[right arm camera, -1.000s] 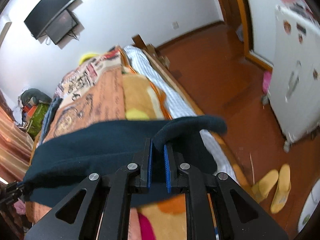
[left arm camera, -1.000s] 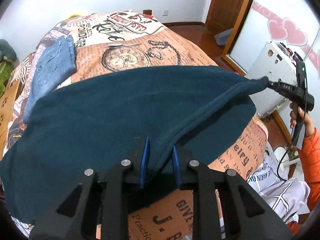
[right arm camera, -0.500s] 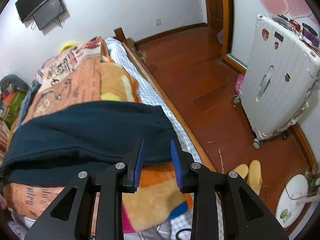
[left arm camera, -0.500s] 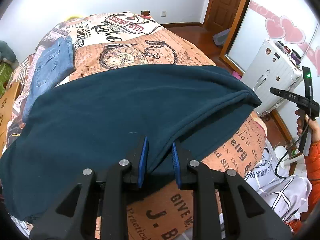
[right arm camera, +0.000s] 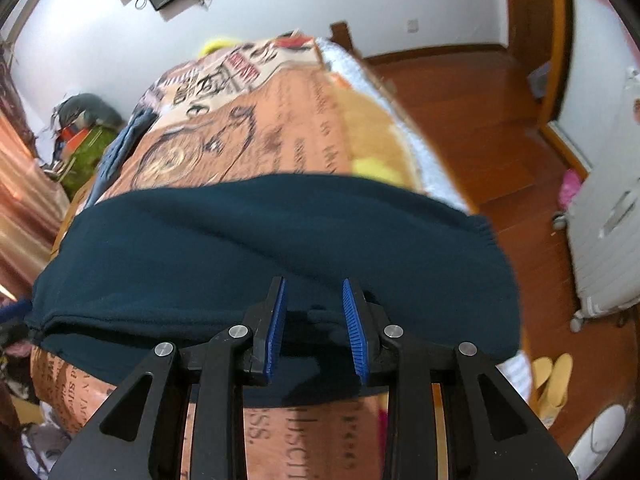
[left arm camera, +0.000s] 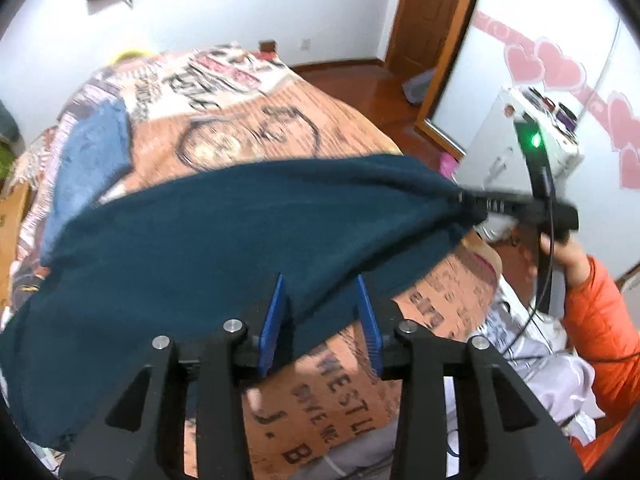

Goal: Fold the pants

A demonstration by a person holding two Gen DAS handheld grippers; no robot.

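Observation:
Dark teal pants (left arm camera: 224, 240) lie folded across the printed bedspread (left arm camera: 248, 120); they also show in the right wrist view (right arm camera: 280, 240). My left gripper (left arm camera: 320, 312) is open, its blue pads on either side of the pants' near edge. My right gripper (right arm camera: 314, 320) is open, its pads over the near edge of the pants. In the left wrist view the right gripper (left arm camera: 472, 204) touches the right end of the pants, held by a hand in an orange sleeve.
Folded blue jeans (left arm camera: 88, 160) lie at the bed's left side. A white suitcase (right arm camera: 604, 240) stands on the wooden floor to the right, with yellow slippers (right arm camera: 552, 380) near it. A door (left arm camera: 432, 20) is at the back right.
My left gripper has opened wider around the pants' edge. My right gripper, open and off to the side half a second ago, has moved back onto the right end of the pants.

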